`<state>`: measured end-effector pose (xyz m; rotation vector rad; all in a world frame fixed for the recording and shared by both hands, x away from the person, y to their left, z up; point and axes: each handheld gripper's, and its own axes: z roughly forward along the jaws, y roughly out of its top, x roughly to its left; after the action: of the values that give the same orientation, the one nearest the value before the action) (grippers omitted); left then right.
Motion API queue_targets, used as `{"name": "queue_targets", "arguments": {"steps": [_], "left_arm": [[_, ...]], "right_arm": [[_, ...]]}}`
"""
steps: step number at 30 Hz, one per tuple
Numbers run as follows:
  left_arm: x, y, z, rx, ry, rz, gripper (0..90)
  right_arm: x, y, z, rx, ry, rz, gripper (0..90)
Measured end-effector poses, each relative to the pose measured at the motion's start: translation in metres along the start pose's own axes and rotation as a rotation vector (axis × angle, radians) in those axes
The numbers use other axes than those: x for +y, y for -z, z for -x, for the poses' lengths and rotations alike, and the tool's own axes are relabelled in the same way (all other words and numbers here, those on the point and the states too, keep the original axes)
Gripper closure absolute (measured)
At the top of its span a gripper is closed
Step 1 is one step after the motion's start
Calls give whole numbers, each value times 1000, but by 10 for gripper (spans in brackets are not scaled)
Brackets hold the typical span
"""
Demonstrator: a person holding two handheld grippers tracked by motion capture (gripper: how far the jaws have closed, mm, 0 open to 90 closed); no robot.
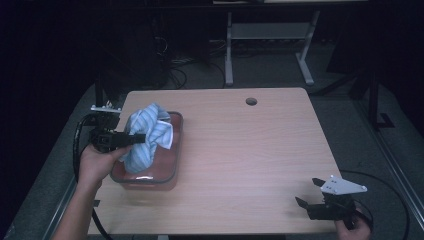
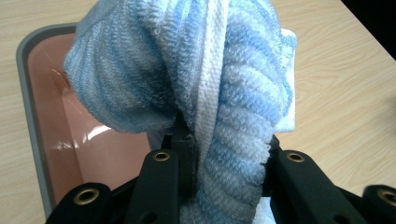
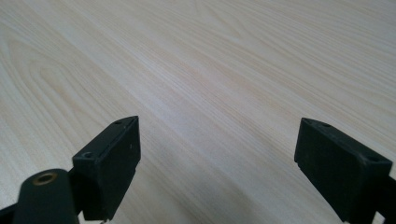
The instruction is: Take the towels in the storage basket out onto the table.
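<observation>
1. Towel [image 1: 145, 137], one, blue and white striped, is bunched and hangs above the pink tub [image 1: 172, 167] at the desk's [image 1: 250, 160] left side in the high view.
2. Terry loops and a white woven band on the towel [image 2: 210, 84] show in the left gripper view, which also shows the tub's [image 2: 28, 84] grey rim and glossy pink inside beneath it.
3. One left gripper [image 1: 131, 139] has its fingers closed on the towel; in its own view the cloth is pinched between them [image 2: 219, 163].
4. One right gripper [image 1: 306, 192] sits at the desk's near right corner, well apart from the tub, fingers spread wide and holding nothing.
5. Bare wood grain of the desk [image 3: 210, 70] lies between those fingers [image 3: 217, 154] in the right gripper view.
</observation>
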<state>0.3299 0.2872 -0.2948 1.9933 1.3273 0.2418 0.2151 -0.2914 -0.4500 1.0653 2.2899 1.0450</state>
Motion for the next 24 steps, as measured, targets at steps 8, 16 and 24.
{"name": "queue_targets", "arguments": {"steps": [8,16,24], "left_arm": [[6,7,6,-38,2,33,700],[18,12,20,-54,-32,57,696],[26,8,31,-77,-51,60,696]], "right_arm": [[0,0,0,-5,2,-4,138],[0,1,0,-8,5,-3,138],[1,0,-1,-7,9,-2,138]]}}
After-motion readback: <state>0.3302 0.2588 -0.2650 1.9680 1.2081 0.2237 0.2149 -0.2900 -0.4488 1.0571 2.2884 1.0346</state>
